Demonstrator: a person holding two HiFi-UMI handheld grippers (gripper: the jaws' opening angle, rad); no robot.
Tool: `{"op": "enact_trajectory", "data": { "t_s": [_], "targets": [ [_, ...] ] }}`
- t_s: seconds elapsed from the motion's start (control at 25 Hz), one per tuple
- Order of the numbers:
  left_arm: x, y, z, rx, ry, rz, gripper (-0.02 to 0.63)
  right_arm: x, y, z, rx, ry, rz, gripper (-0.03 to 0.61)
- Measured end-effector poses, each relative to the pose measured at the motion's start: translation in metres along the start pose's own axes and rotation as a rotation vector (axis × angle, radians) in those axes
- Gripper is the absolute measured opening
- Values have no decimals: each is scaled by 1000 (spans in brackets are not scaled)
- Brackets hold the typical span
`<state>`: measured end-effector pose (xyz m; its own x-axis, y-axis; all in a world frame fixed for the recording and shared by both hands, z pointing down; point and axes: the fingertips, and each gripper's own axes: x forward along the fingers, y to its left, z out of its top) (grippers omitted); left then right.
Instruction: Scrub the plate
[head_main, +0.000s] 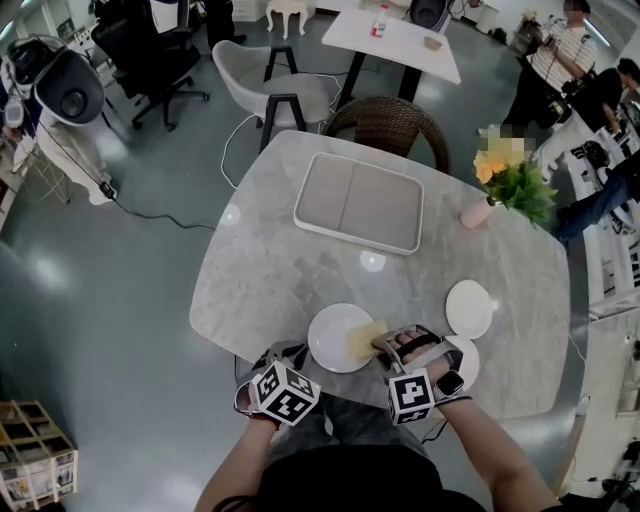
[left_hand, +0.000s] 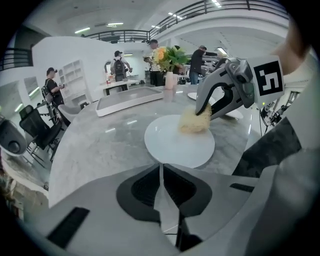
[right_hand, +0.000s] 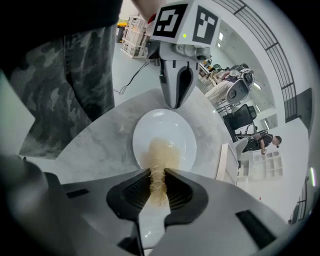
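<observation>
A white plate lies at the near edge of the marble table. My right gripper is shut on a yellow sponge, and the sponge presses flat on the plate's right half. In the right gripper view the sponge runs from between the jaws onto the plate. My left gripper is shut with nothing seen between its jaws. Its tips rest at the plate's near left rim. The left gripper view has the plate just ahead, with the sponge and the right gripper on its far side.
A grey rectangular tray lies mid-table. At the right edge stands a pink vase with flowers. A small white plate lies right of my right gripper, and another is partly under it. A wicker chair stands beyond the table; people stand at the right.
</observation>
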<state>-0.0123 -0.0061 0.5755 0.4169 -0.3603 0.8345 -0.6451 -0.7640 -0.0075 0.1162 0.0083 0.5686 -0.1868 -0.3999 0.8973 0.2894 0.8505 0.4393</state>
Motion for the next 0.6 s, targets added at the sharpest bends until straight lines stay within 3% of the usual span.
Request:
{"op": "enact_trajectory", "data": {
  "t_s": [0.28, 0.6],
  "targets": [
    [3, -8, -3, 60, 25, -18, 32, -16, 16, 15, -92, -35, 27, 71],
    [5, -10, -2, 66, 29, -28, 32, -13, 20, 46, -185, -93, 53, 71]
  ]
}}
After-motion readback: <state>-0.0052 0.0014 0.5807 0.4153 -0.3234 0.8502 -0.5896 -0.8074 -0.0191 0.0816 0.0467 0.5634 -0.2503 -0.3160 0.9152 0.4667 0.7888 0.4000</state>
